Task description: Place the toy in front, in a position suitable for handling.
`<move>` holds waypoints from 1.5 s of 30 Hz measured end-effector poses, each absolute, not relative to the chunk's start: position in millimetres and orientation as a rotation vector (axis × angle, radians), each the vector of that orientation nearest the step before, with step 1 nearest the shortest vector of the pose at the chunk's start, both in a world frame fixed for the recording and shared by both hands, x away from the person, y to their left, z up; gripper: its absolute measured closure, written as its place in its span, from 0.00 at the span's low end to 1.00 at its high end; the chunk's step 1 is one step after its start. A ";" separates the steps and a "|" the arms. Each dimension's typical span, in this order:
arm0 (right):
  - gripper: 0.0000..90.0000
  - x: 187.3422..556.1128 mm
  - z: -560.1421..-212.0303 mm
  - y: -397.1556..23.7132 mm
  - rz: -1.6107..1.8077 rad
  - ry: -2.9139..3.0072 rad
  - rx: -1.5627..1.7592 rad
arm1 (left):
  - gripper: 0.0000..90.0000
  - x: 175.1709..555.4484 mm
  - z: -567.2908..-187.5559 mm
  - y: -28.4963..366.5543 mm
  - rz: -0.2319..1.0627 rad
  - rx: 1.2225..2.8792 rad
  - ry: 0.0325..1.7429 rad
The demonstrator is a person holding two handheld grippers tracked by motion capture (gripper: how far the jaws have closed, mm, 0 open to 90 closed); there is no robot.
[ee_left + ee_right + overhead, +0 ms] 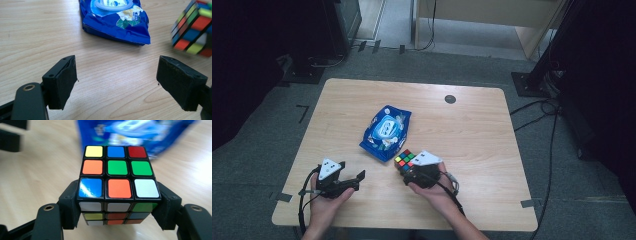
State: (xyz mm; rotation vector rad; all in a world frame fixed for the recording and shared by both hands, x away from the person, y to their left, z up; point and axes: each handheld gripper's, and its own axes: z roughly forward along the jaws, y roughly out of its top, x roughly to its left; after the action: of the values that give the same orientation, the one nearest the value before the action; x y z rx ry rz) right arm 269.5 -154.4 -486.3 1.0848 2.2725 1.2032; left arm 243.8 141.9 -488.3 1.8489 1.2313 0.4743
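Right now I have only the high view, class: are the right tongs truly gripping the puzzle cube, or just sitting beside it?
Observer: In the right gripper view, the right tongs have a pad pressed against each side of the puzzle cube.
Operator: What colour is the centre square of its upper face?
Observer: Green, with an orange square on one side of it and another green on the other.
Operator: And the left tongs?
Observer: The left gripper view shows the left tongs wide open, with bare table between the pads, short of the blue packet.
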 end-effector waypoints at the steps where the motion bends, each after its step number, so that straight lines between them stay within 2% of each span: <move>1: 0.38 271.2 -484.5 -163.6 1.189 2.255 1.106 | 0.19 244.3 -488.7 140.5 0.474 1.852 1.230; 10: 0.38 286.3 -479.6 -242.2 1.088 2.097 1.264 | 0.19 249.4 -490.3 125.8 0.463 1.878 1.214; 18: 0.38 299.3 -486.5 -286.1 1.016 2.006 1.393 | 0.19 255.0 -489.6 107.0 0.455 1.912 1.194; 30: 0.38 310.6 -502.2 -309.8 0.922 1.910 1.523 | 0.19 262.2 -488.7 86.3 0.458 1.958 1.183; 41: 0.38 311.8 -507.7 -314.1 0.926 1.883 1.541 | 0.19 269.6 -492.1 71.4 0.480 1.991 1.206; 42: 0.37 311.7 -507.4 -315.0 0.938 1.878 1.540 | 0.19 269.9 -492.3 70.3 0.490 1.994 1.210; 45: 0.18 309.4 -501.8 -316.3 0.974 1.845 1.525 | 0.19 271.6 -493.2 66.1 0.524 2.011 1.226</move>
State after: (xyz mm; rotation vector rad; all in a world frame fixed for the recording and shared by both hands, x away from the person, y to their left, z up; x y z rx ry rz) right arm 309.4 -316.3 -501.8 1.5253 1.8450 0.9738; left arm 271.6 66.1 -493.2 2.0114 1.2263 0.5244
